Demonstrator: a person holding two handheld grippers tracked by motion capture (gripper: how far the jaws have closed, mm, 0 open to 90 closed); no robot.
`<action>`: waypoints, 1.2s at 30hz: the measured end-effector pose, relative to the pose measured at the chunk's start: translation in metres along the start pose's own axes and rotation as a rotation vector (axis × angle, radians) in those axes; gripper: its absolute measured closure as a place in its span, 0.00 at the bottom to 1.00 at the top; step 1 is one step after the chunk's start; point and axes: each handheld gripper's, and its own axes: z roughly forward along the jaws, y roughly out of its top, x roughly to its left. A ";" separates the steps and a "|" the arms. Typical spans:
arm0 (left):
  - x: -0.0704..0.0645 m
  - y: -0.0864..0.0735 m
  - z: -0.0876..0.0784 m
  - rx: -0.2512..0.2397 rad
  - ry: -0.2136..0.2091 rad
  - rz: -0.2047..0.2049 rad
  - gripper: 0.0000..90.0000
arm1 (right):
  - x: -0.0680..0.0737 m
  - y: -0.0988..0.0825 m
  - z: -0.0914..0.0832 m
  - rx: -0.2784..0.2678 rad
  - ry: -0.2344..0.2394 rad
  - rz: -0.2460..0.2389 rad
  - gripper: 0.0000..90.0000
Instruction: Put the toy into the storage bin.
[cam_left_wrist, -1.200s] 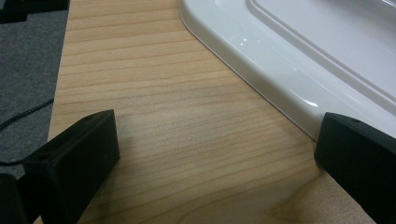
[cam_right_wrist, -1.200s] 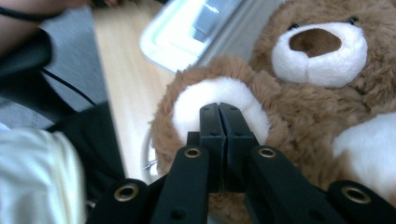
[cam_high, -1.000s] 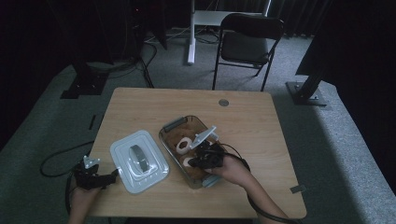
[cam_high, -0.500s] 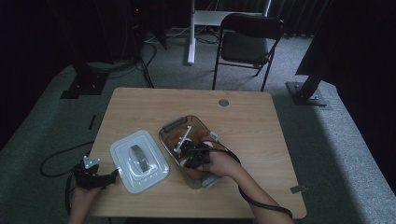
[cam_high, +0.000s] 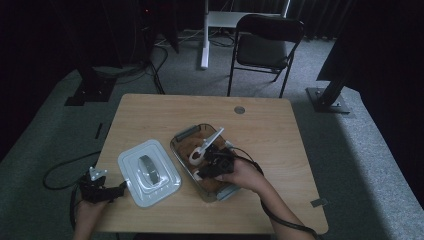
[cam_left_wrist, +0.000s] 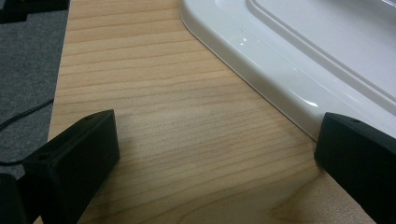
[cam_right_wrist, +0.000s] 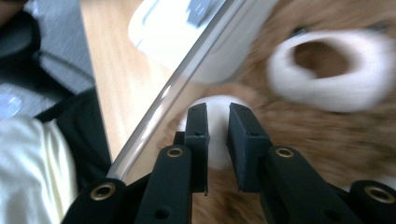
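A clear rectangular dish (cam_high: 183, 135) with a brown fuzzy filling stands mid-table. On the filling lie a white ring (cam_high: 195, 154) (cam_right_wrist: 327, 70), a white handle-like piece (cam_high: 215, 136) and a small white round piece (cam_right_wrist: 217, 140). My right gripper (cam_high: 205, 169) (cam_right_wrist: 218, 112) hovers low over the dish. Its jaws have just been opening to a narrow gap, with the round piece showing beyond the tips and nothing pinched. The white lid (cam_high: 148, 172) (cam_left_wrist: 303, 51) lies left of the dish. My left gripper (cam_high: 119, 189) (cam_left_wrist: 219, 135) rests open at the lid's near-left edge, its right finger (cam_left_wrist: 359, 149) beside the rim.
A grey handle (cam_high: 147, 167) sits on top of the lid. A round grommet (cam_high: 239, 109) is set in the far part of the tabletop. A black chair (cam_high: 265, 45) stands beyond the table. A cable (cam_high: 60, 170) trails over the carpet at the left.
The right gripper pushed left and deeper over the dish, then drew back a little, and its jaws parted slightly. The left hand and the lid have stayed put.
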 end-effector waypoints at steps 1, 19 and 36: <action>0.000 0.000 0.000 0.000 0.000 0.000 0.01 | -0.001 -0.001 -0.008 -0.030 -0.021 0.003 0.85; 0.000 0.000 0.000 -0.002 0.000 -0.002 0.01 | -0.054 -0.015 -0.053 -0.229 -0.210 0.202 0.92; 0.000 0.000 0.000 0.000 -0.002 0.000 0.01 | -0.072 0.012 0.010 -0.033 -0.336 0.210 0.95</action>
